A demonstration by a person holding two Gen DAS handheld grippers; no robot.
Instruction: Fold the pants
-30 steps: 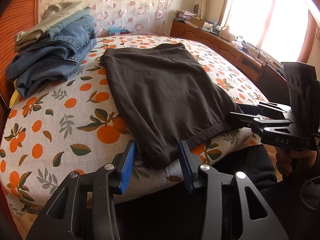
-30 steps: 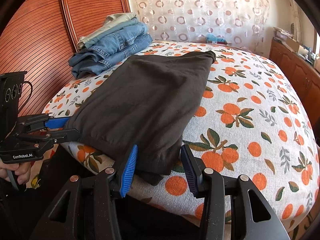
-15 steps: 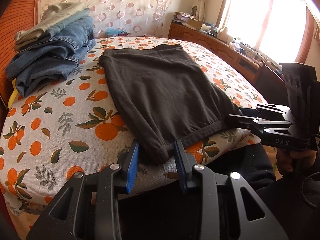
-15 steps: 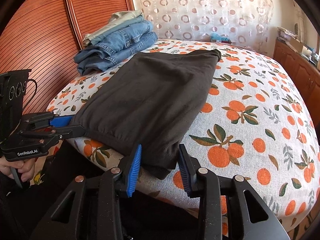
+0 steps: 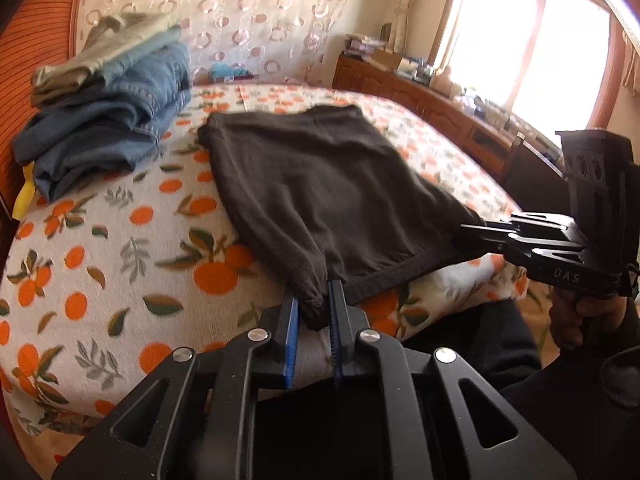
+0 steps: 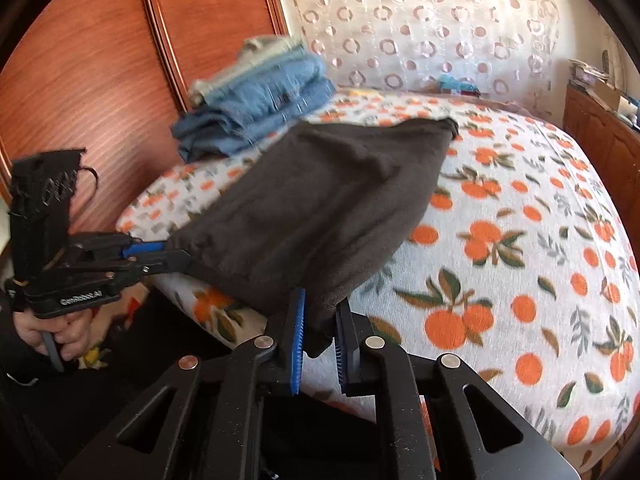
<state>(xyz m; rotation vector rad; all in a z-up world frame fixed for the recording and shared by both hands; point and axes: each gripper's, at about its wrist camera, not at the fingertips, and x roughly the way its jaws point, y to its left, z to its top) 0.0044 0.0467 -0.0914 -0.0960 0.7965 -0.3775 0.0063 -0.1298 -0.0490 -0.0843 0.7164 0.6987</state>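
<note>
Left wrist view: dark pants flat on bed, near hem at bed edge; left gripper jaws just closed, pinching near-left hem corner; right gripper grips opposite corner

Right wrist view: right gripper jaws just closed, pinching near-right corner; left gripper clamped on other corner; jeans stack behind

Judgement: fabric soft, light, limp, will sag between grips; hold hem corners, keep taut

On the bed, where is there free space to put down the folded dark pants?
Free: the bedspread right of the dark pants, toward the wooden cabinets. Also a patch in front of the jeans stack. Crowded: the near edge, where left gripper and right gripper clamp the pants' corners.
</note>
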